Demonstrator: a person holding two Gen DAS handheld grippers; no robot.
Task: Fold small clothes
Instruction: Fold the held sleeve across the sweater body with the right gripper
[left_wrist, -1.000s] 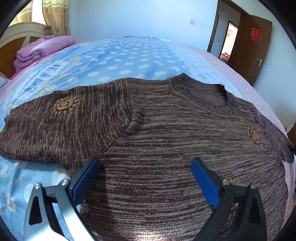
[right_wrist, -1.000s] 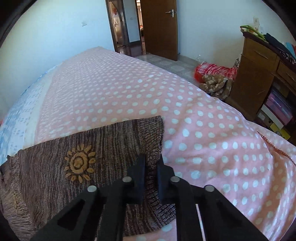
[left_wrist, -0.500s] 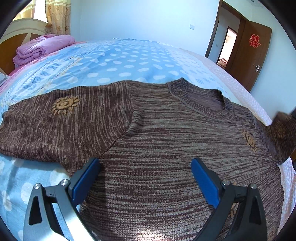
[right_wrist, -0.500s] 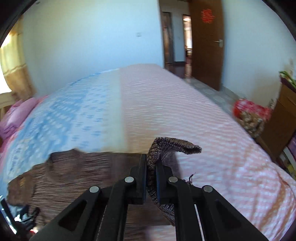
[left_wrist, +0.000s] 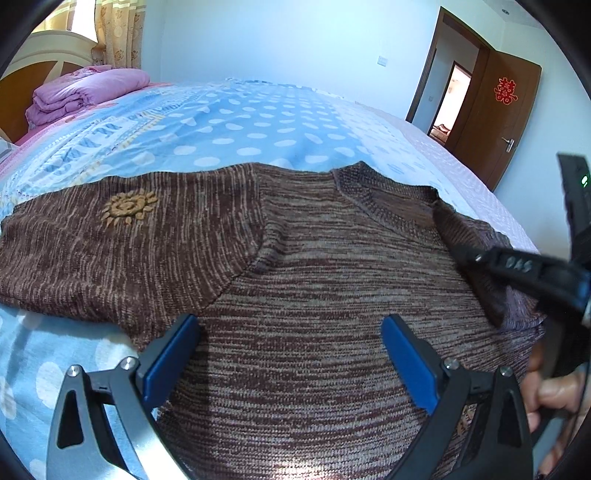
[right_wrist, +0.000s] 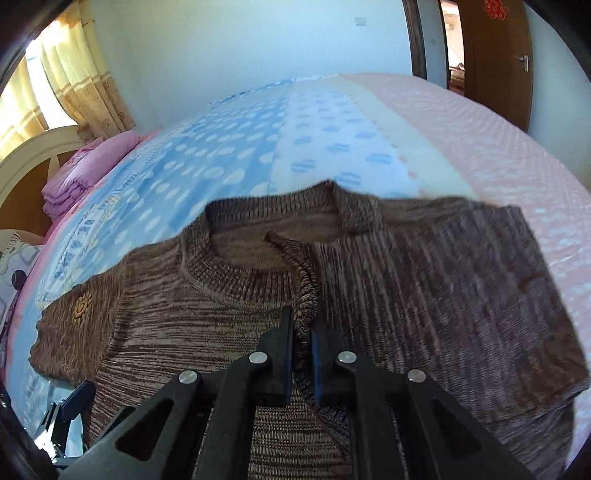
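Right gripper (right_wrist: 303, 328): jaws narrow and opening, the cuff edge of the folded sleeve (right_wrist: 443, 295) between the pads; from these views I cannot tell whether they still press it.
Left gripper (left_wrist: 291, 354): jaws wide, nothing between them, hovering over the lower chest of the sweater (left_wrist: 314, 295).
Sweater: brown knit, spread flat on the near part of the bed (left_wrist: 258, 125), collar toward the far side; its right sleeve lies folded across the chest, cuff near the collar; the left sleeve with its sun motif (left_wrist: 127, 208) lies out flat.
Step in hand: judged to be letting go of the first sleeve fold.
Risk: knit loops may snag on a pad as it parts, so pulling away could drag the sleeve off the chest.
Risk: the cuff edge stands slightly ridged; if dropped unevenly the fold may be lumpy.
Containers: none in view; a folded pink quilt (left_wrist: 85, 94) sits on the bed's far left.
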